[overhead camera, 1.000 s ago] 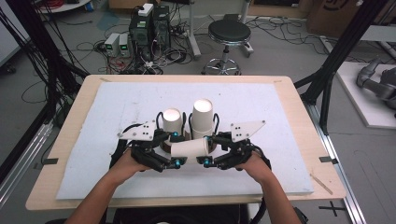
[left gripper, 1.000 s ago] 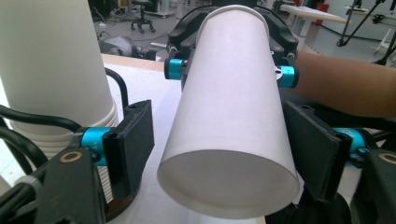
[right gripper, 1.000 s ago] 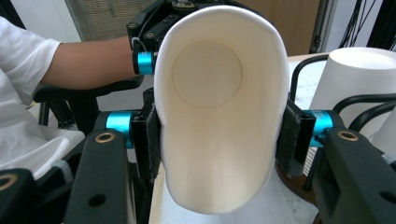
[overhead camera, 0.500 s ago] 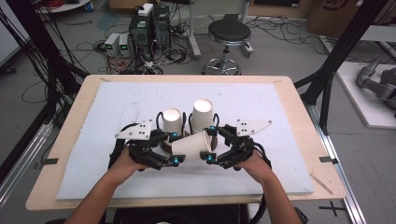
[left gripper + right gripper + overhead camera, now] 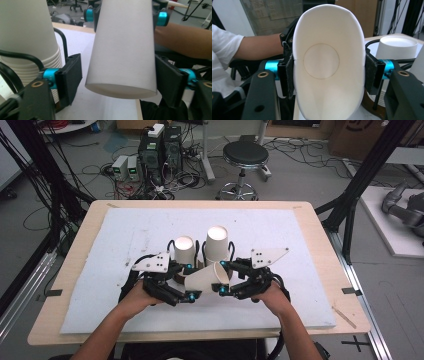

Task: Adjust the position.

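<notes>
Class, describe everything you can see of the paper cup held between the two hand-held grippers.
The paper cup is plain white, tapered, empty, and looks like thin card. It lies on its side above the white mat, mouth toward the right hand-held gripper, whose pads squeeze the rim into an oval. Its narrow base end sits between the jaws of the left hand-held gripper; a gap shows at the left pad, and contact at the other is unclear.
</notes>
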Motion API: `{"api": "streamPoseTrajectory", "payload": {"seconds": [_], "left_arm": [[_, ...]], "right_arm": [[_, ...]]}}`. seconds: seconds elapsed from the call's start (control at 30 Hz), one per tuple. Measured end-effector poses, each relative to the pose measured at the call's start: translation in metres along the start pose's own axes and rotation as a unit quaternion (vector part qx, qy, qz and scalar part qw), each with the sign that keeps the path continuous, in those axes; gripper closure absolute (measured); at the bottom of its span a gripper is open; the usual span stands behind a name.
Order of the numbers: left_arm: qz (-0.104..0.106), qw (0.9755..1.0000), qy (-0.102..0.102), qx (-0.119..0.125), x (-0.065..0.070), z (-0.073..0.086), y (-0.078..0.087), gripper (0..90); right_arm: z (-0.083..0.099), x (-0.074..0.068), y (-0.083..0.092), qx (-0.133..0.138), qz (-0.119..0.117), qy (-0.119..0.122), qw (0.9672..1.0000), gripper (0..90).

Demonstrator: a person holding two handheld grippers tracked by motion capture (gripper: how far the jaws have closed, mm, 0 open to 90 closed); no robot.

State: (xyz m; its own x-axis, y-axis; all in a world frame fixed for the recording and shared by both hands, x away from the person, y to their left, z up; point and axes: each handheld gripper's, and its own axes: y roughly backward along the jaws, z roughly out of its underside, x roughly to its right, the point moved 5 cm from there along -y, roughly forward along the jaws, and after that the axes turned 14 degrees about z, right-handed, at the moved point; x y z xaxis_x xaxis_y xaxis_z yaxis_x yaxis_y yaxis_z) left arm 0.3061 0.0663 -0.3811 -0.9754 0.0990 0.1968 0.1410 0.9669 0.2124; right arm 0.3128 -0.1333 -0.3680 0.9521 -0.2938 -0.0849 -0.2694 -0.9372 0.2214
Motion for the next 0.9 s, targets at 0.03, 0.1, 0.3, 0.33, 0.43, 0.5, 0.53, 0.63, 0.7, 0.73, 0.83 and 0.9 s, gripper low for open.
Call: {"api": "streamPoseTrajectory", "payload": {"seconds": [0.03, 0.1, 0.3, 0.33, 0.43, 0.5, 0.53, 0.63, 0.7, 0.73, 0.83, 0.9], "left_arm": [[0.0, 1.0, 0.0, 0.0, -0.0003, 0.0003, -0.0003, 24.9], [0.0, 1.0, -0.003, -0.005, -0.0005, 0.0006, -0.0005, 25.0], [0.019, 0.9993, -0.025, -0.019, 0.0037, 0.0022, -0.0022, 36.5], [0.018, 0.9993, -0.026, -0.017, 0.0038, 0.0015, -0.002, 36.5], [0.014, 0.9995, -0.028, -0.009, 0.004, -0.0005, 0.0, 36.4], [0.012, 0.9996, -0.025, 0.0, 0.0036, -0.0016, 0.0017, 36.3], [0.012, 0.9996, -0.026, 0.006, 0.0034, -0.0022, 0.0028, 36.4], [0.01, 0.9995, -0.026, 0.013, 0.0029, -0.0036, 0.0053, 36.4], [0.011, 0.9995, -0.026, 0.014, 0.0037, -0.0037, 0.0041, 36.3], [0.011, 0.9995, -0.026, 0.012, 0.0039, -0.0033, 0.0035, 36.3], [0.014, 0.9996, -0.023, 0.01, 0.0041, -0.0021, 0.0013, 36.3], [0.018, 0.9996, -0.022, 0.008, 0.0039, -0.0014, 0.0005, 36.5]], "right_arm": [[0.0002, -0.0004, 0.0002, -0.004, -0.003, -0.001, 1.0, 40.2], [0.0005, -0.0001, 0.0004, -0.009, -0.003, -0.003, 1.0, 40.5], [-0.0003, -0.0015, -0.0008, -0.01, -0.009, -0.004, 0.9999, 39.4], [-0.0007, -0.0015, -0.001, -0.008, -0.009, -0.007, 0.9999, 37.0], [-0.0017, -0.0015, -0.0023, 0.006, -0.003, -0.018, 0.9998, 28.3], [-0.0013, -0.0017, -0.0034, 0.007, 0.013, -0.025, 0.9996, 15.0], [-0.0007, -0.0016, -0.004, 0.006, 0.012, -0.028, 0.9995, 15.1], [0.0, -0.0029, -0.0049, 0.008, 0.011, -0.031, 0.9994, 15.1], [-0.0001, -0.0026, -0.0059, 0.009, 0.014, -0.029, 0.9994, 15.7], [-0.0001, -0.0027, -0.0056, 0.009, 0.012, -0.028, 0.9995, 18.3], [-0.0014, -0.0008, -0.003, 0.014, 0.013, -0.022, 0.9996, 29.9], [-0.0015, -0.0015, -0.0018, 0.013, 0.011, -0.018, 0.9997, 32.6]]}}
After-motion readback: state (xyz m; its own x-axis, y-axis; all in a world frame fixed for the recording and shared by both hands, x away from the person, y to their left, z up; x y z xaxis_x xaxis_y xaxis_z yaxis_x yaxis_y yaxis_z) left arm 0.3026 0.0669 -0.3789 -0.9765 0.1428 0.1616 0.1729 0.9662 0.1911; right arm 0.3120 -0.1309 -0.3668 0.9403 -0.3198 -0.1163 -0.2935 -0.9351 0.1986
